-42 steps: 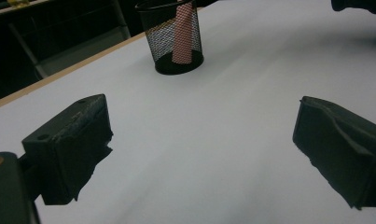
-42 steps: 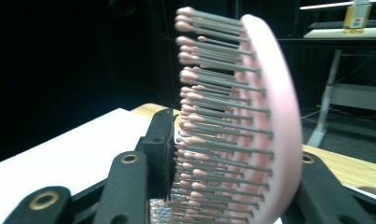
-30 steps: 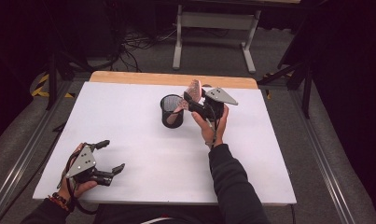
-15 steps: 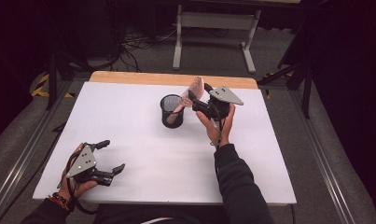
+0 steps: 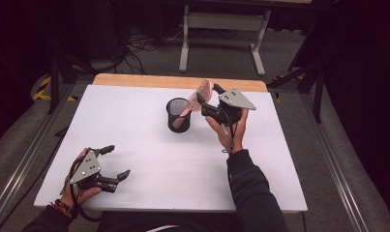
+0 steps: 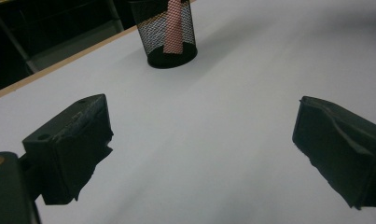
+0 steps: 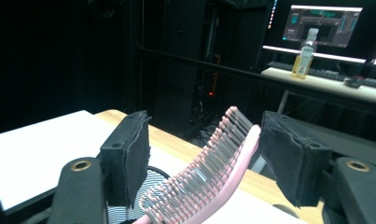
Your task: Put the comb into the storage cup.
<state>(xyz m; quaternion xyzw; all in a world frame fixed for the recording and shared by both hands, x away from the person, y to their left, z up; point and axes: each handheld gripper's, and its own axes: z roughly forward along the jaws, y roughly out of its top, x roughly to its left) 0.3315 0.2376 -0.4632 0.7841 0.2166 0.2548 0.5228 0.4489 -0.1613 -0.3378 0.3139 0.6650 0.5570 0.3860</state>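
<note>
A pink hairbrush (image 5: 202, 92) stands tilted in a black mesh cup (image 5: 178, 116) at the table's far middle, handle down inside the cup and bristle head sticking out to the right. My right gripper (image 5: 208, 94) is open around the head. In the right gripper view the brush (image 7: 213, 172) rises between the jaws, its back against the right pad (image 7: 288, 149), with a gap to the left one, and the cup rim (image 7: 150, 182) lies below. My left gripper (image 5: 116, 161) rests open and empty at the near left. Its own view shows the cup (image 6: 169, 32) far ahead.
The white table top (image 5: 158, 159) has a wooden strip (image 5: 178, 82) along its far edge. Beyond it stand a grey frame (image 5: 221, 21) and cables on the floor. A desk with a monitor (image 7: 325, 23) and a bottle (image 7: 304, 58) lies in the background.
My right gripper has shifted slightly to the right beside the cup, the brush staying propped in it. The left gripper has not moved.
</note>
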